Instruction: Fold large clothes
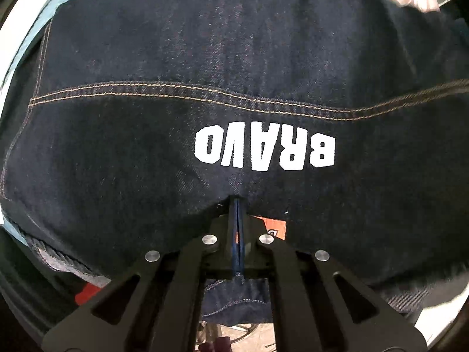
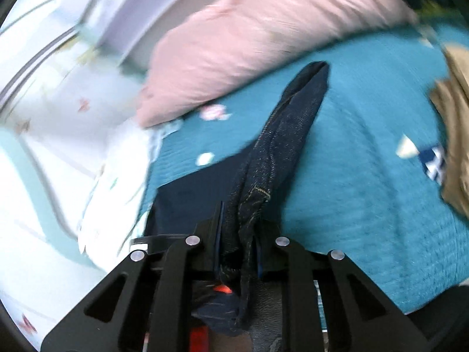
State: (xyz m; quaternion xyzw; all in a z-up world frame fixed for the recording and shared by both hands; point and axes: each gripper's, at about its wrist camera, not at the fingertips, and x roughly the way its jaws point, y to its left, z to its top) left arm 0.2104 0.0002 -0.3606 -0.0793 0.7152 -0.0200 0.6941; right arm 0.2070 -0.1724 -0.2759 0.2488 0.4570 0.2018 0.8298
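Observation:
A dark denim garment with orange stitching and the white word BRAVO fills the left wrist view, lying flat below the camera. My left gripper points down at it, shut, pinching the garment's near edge between its tips. In the right wrist view a bunched strip of the same dark denim runs from the jaws out over a teal bedspread. My right gripper is shut on that bunched denim, lifted off the bed. The picture there is blurred by motion.
A pink pillow lies at the head of the bed. A tan garment sits at the right edge. White patterned bedding hangs at the left. An orange label shows beside the left jaws.

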